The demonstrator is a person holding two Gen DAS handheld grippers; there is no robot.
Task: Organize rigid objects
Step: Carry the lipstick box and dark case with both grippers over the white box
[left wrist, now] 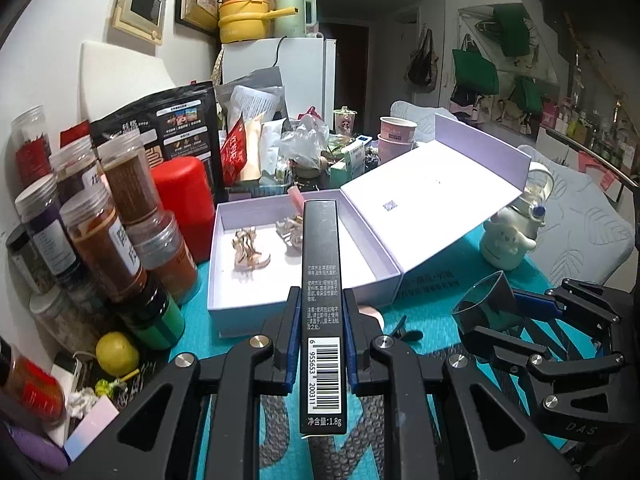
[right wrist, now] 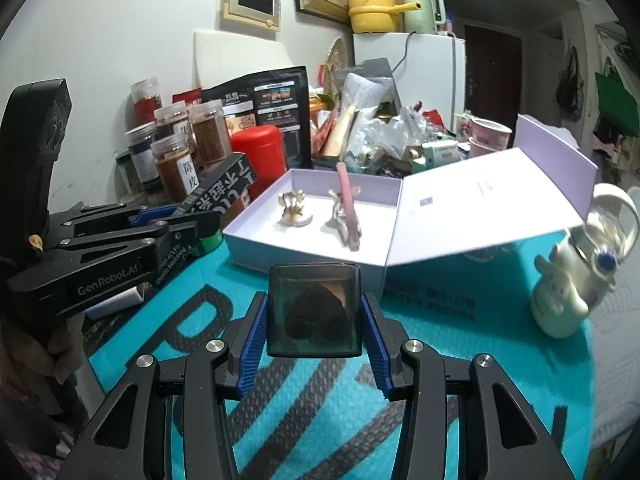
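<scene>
The left gripper (left wrist: 320,336) clamps a long carton (left wrist: 321,280); the right gripper (right wrist: 314,328) pinches a smoky case (right wrist: 314,310). Either could slip between the fingers above the tray (left wrist: 224,240).

Left tongs (left wrist: 320,320) clamped narrow, right tongs (right wrist: 314,320) clamped wider

Slim black carton (left wrist: 321,280) and smoky square case (right wrist: 314,311), both held off the table.
</scene>
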